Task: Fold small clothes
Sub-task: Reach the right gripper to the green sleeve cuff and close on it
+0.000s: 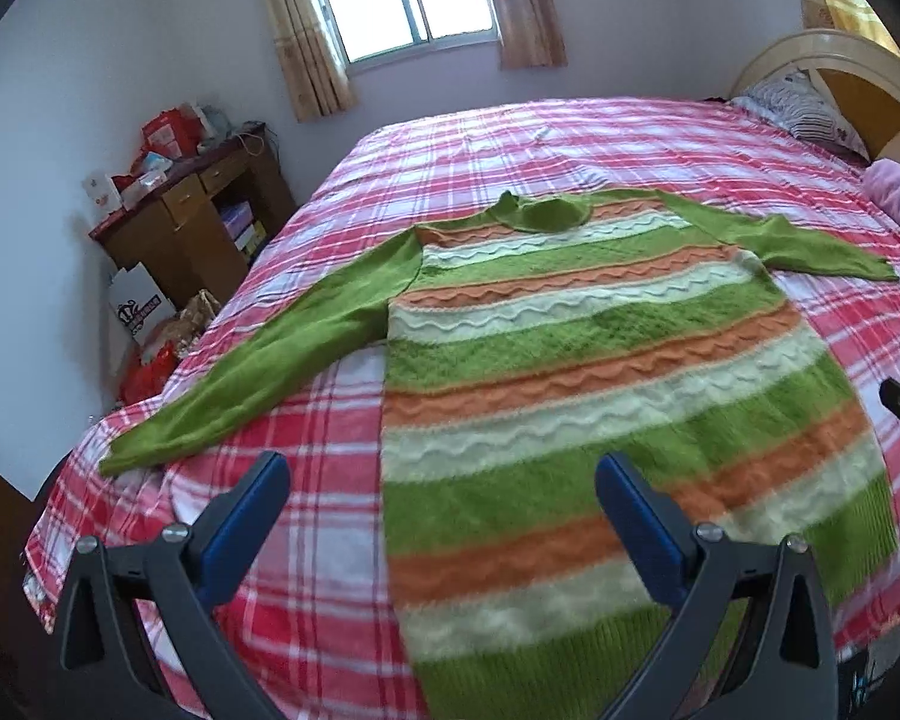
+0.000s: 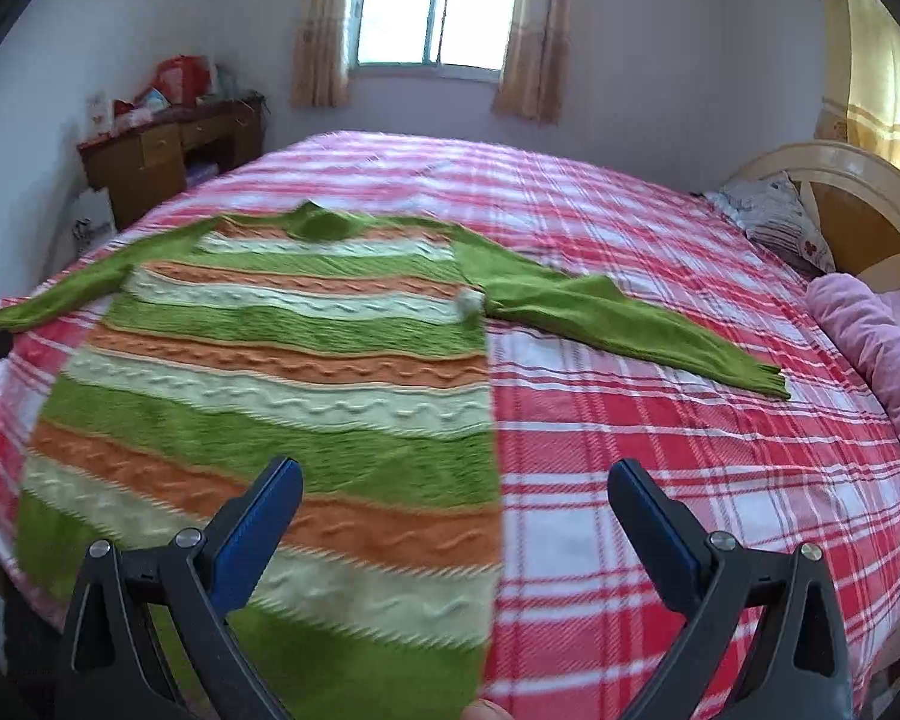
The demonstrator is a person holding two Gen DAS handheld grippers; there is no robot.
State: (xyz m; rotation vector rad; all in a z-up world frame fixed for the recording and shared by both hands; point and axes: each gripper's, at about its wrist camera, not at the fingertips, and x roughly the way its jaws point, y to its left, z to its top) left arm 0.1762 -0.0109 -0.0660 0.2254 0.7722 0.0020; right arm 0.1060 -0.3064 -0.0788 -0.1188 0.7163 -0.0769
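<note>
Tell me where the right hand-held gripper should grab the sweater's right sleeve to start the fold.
Probably at the cuff, coming from the headboard side. The sleeve lies flat and stretched out on the plaid blanket, clear of the body, so its free end is easiest to pinch and carry back across the sweater. The right hand-held gripper is open and empty.

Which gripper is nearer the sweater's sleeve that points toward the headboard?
Right. The right gripper hovers open over the sweater's hem edge on that sleeve's side; the left gripper is over the opposite edge.
</note>
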